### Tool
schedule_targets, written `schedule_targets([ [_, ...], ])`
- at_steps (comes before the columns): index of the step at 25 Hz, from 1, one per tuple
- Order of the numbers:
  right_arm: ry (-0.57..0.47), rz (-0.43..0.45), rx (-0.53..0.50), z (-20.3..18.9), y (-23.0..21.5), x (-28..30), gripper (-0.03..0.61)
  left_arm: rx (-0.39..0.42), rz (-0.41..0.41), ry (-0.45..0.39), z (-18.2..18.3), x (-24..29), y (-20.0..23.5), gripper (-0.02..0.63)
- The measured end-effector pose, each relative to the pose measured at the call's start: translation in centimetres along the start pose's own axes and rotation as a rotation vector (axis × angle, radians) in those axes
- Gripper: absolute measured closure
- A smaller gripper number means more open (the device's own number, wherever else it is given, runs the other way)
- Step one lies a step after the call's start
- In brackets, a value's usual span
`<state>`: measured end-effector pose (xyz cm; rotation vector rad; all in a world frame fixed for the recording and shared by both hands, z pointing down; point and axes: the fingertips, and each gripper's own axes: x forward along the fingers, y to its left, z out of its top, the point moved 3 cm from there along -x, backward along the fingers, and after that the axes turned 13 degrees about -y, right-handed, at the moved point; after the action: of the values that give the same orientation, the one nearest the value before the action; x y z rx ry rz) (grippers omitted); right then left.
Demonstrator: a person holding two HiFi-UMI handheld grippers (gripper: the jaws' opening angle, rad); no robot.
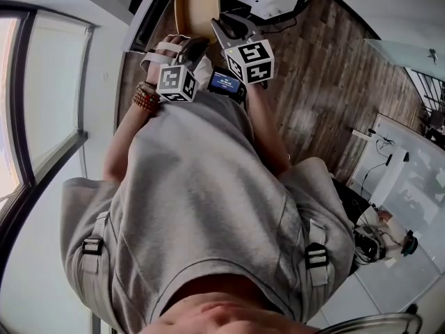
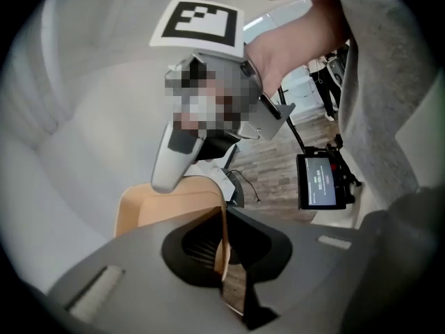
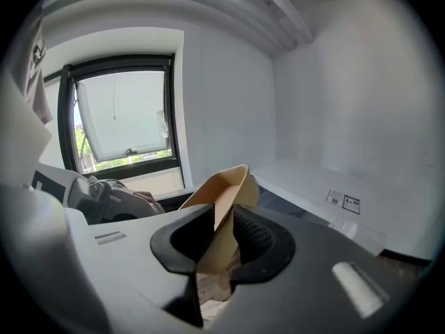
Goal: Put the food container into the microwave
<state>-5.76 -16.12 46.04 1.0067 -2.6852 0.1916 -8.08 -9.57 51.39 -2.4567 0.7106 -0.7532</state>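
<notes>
The tan food container (image 1: 197,9) is held up in front of the person's grey shirt, gripped from both sides. My left gripper (image 1: 182,42) is shut on its left rim; in the left gripper view the thin tan wall (image 2: 160,211) runs between that gripper's (image 2: 224,256) jaws. My right gripper (image 1: 222,30) is shut on the opposite rim, and the right gripper view shows the container (image 3: 226,186) tilted, its edge pinched at my right gripper (image 3: 219,245). No microwave shows in any view.
A small device with a lit screen (image 1: 224,83) hangs at the person's chest. A large window (image 1: 49,96) is at the left, with wooden floor (image 1: 320,82) beyond. A white surface with a label (image 3: 344,202) lies ahead in the right gripper view.
</notes>
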Motion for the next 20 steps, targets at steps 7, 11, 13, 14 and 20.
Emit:
schedule_targets([
  [7, -0.022, -0.016, 0.143, -0.1, 0.3, 0.3, 0.548, -0.027, 0.008, -0.063, 1.0, -0.9, -0.2, 0.549],
  [11, -0.023, -0.049, 0.219, -0.6, -0.5, 0.4, 0.555, -0.037, 0.046, -0.123, 1.6, -1.7, 0.2, 0.495],
  [13, -0.021, -0.062, 0.253, -0.8, -0.8, 0.2, 0.555, -0.055, 0.094, -0.17, 2.1, -2.7, 0.7, 0.495],
  [14, -0.018, -0.073, 0.255, -1.0, -1.0, 0.1, 0.555, -0.085, 0.126, -0.206, 2.4, -3.2, 1.2, 0.495],
  [20, -0.001, -0.105, 0.28, -2.2, -2.9, -1.4, 0.554, -0.499, 0.33, -0.366, 1.0, -5.3, 5.3, 0.502],
])
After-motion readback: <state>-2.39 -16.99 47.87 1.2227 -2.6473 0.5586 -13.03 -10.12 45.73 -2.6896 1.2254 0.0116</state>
